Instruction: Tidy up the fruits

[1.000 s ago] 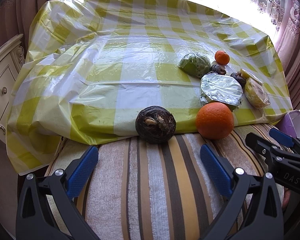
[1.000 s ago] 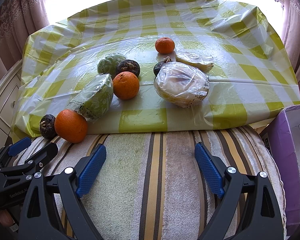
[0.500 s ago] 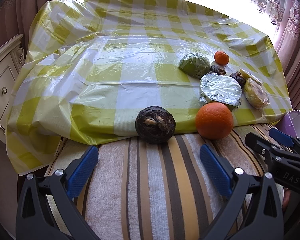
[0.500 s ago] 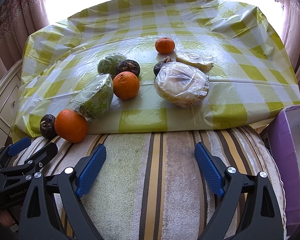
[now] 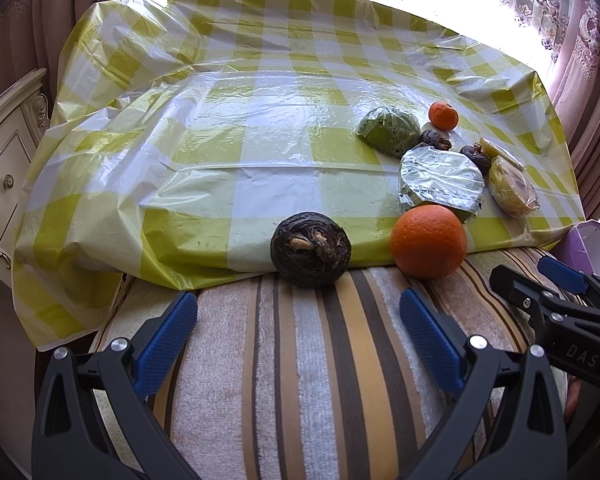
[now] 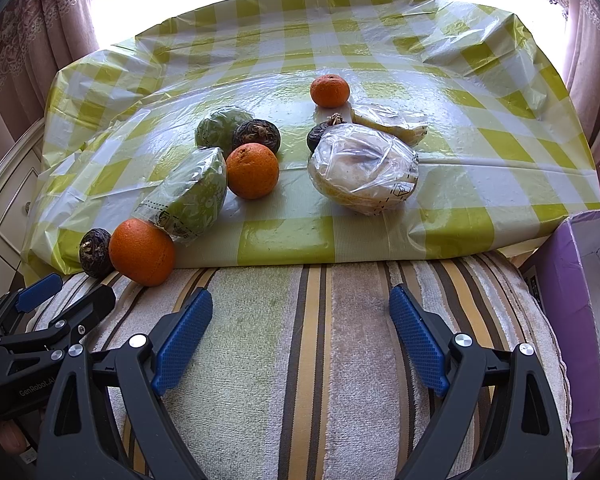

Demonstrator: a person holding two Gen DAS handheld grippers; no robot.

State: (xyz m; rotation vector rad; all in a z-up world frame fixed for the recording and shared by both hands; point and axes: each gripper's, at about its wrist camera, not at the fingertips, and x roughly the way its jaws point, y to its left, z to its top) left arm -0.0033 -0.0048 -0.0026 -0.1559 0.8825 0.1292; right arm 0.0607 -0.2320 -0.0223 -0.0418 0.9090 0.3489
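Both grippers, left gripper (image 5: pixel 298 326) and right gripper (image 6: pixel 302 326), were wide open (holding nothing); a dark fruit (image 5: pixel 310 250) and an orange (image 5: pixel 428 241) lay just beyond the left one.

yellow-checked tablecloth (image 5: pixel 260 128), striped towel (image 6: pixel 320 340), orange fruit (image 5: pixel 428 241)

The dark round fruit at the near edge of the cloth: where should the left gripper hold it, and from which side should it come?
Grip the dark fruit across its widest middle, on its left and right flanks. The open left gripper should probably come straight forward over the striped towel, since that side is free. The orange sits apart on the right, so both fingers have room.
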